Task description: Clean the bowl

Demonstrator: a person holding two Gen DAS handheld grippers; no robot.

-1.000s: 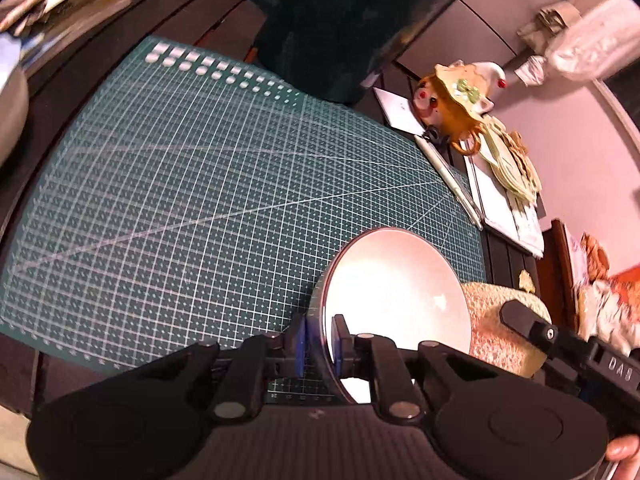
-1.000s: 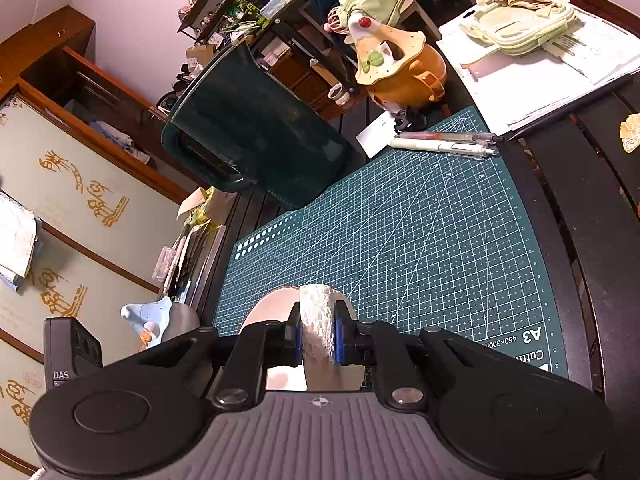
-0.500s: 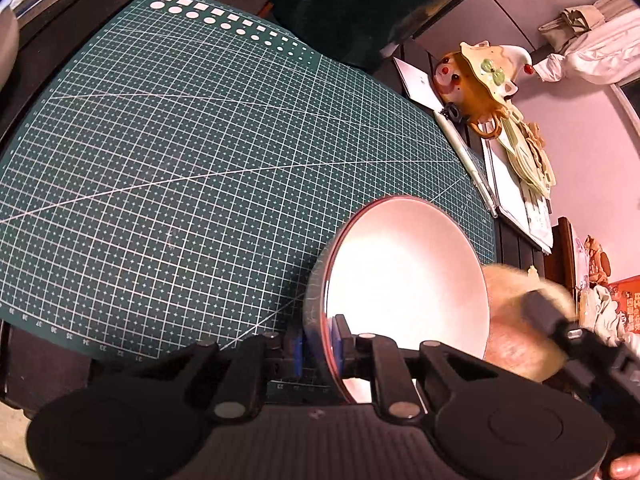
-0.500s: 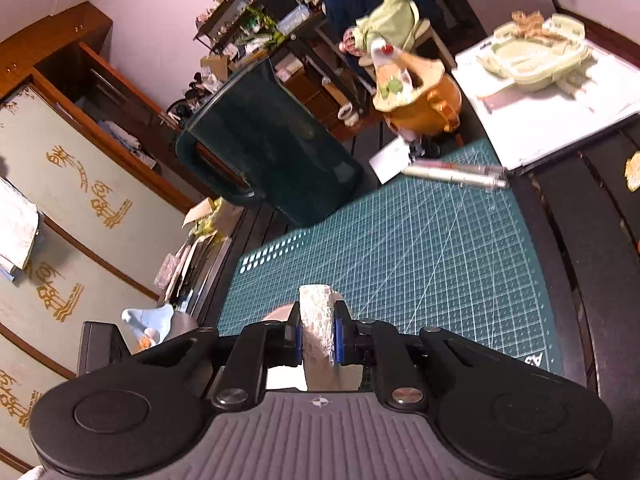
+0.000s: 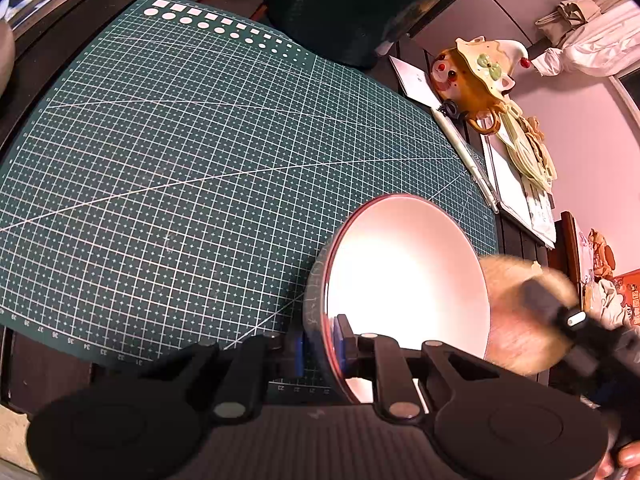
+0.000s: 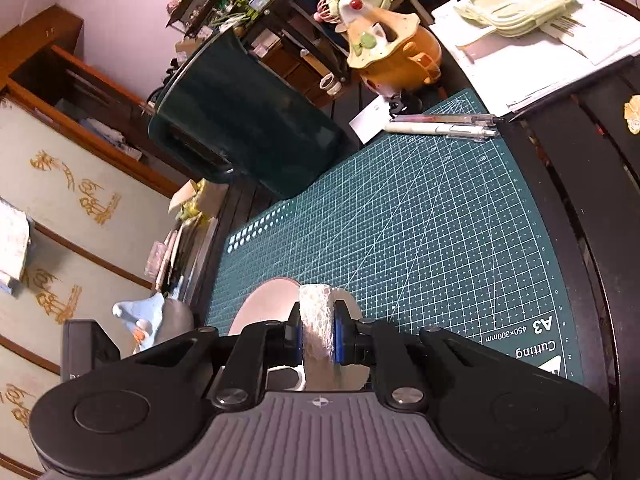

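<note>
Left gripper (image 5: 320, 346) was clamped on the rim of the bowl (image 5: 408, 280), 1 blue pad on the outer wall, 1 inside, jaws nearly together. Bowl was tipped on edge over the near right part of the green cutting mat (image 5: 200, 160), its white inside facing right. Right gripper (image 6: 316, 338) was clenched on a pale netted scrub pad (image 6: 316, 320), which filled the narrow gap between both pads. In the left wrist view the scrub pad appeared blurred at the bowl's right rim; contact could not be judged. In the right wrist view the bowl lay just behind the gripped pad. 2 pens (image 6: 440, 126) lay at the mat's far edge, well apart.
</note>
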